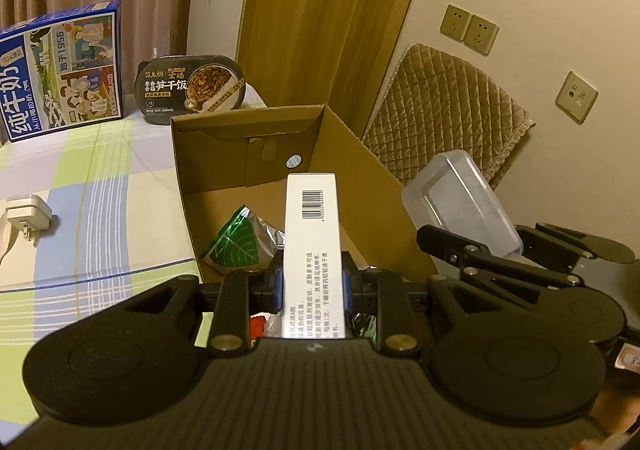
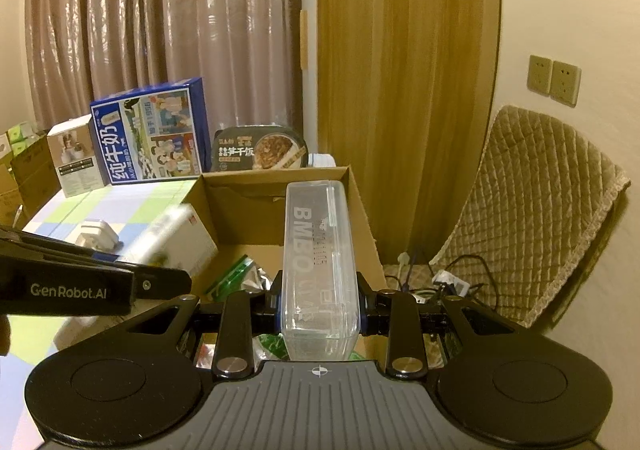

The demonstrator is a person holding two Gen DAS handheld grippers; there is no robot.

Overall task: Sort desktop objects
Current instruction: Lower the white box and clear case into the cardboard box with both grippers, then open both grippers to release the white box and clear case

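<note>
Each hand-held gripper pinches its load lengthwise forward: left (image 1: 313, 286) white carton (image 1: 312, 234), right (image 2: 319, 300) clear case (image 2: 318, 262).

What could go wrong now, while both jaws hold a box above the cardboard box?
1. The left gripper and right gripper sit close together, so they may collide above the cardboard box.
2. The white box is gripped near one end; it may tip and slip.
3. The clear plastic box looks smooth and may slide out, landing on the green packet.

Cardboard box (image 1: 352, 178) open on top, foil packets (image 1: 240, 242) on its near floor; far floor bare.
</note>
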